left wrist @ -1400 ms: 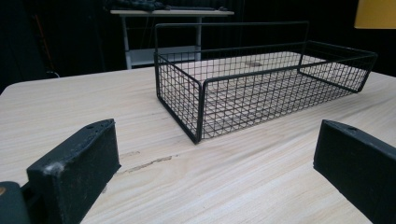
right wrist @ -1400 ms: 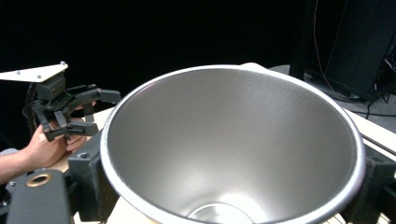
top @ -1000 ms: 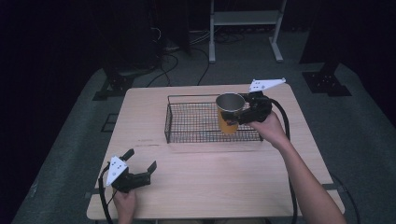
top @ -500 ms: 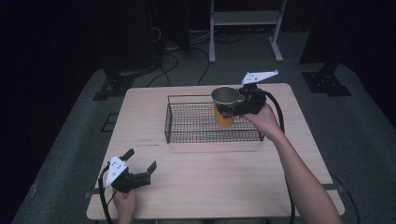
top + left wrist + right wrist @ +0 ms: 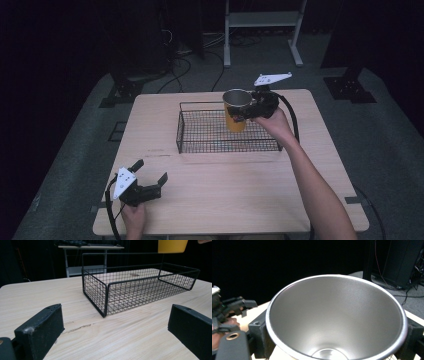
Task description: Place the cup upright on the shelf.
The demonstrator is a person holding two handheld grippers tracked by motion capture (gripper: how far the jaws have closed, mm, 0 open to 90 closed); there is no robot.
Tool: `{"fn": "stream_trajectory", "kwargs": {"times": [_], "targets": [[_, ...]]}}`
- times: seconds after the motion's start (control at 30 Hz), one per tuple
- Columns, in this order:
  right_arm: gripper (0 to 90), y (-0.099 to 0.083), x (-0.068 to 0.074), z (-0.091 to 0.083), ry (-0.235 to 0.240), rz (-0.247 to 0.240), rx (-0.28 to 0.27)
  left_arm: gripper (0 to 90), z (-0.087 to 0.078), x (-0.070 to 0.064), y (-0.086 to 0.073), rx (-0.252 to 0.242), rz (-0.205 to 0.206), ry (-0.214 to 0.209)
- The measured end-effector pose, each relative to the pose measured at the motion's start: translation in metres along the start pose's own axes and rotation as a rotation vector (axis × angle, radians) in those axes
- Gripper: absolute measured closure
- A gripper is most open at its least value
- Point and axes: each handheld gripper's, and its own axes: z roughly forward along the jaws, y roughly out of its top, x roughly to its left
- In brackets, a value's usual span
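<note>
Right hand-held gripper clamped on the yellow cup, jaws pressing either side just under the steel rim; cup upright, mouth up, empty as far as the right gripper view shows its brushed metal inside. Cup hangs in the air over the far right part of the wire basket, its base above the basket's rim rather than resting on the mesh floor: in the left gripper view the yellow underside floats clear above the basket's far wall. Grip high on the cup likely chosen so the body clears the basket walls on the way in or out; which direction cannot be told from this moment alone. Basket itself sits empty on the wooden surface, toward the far side. Left hand-held gripper parked on the surface well on the near side of the basket, jaws wide apart, holding nothing, aimed at the basket's near corner. Probably idle, kept out of the lifting arm's way.
</note>
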Motion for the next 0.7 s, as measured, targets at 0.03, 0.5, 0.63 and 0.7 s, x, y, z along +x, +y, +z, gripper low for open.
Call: {"fn": "stream_trajectory", "kwargs": {"times": [0.03,0.5,0.63,0.7], "targets": [[12.0,0.0,0.0,0.0,0.0,0.0,0.0,0.0,0.0,0.0,0.0,0.0,0.001,-0.001],[12.0,-0.015,-0.017,0.03,-0.035,0.024,0.043,0.0,0.0,0.0,0.0,0.0,0.001,-0.002],[12.0,-0.015,-0.023,0.034,-0.047,0.033,0.052,0.0,0.0,0.0,0.0,0.001,0.002,-0.002],[12.1,-0.013,-0.028,0.036,-0.058,0.047,0.052,0.0,0.0,0.0,0.0,-0.001,0.001,-0.003]]}}
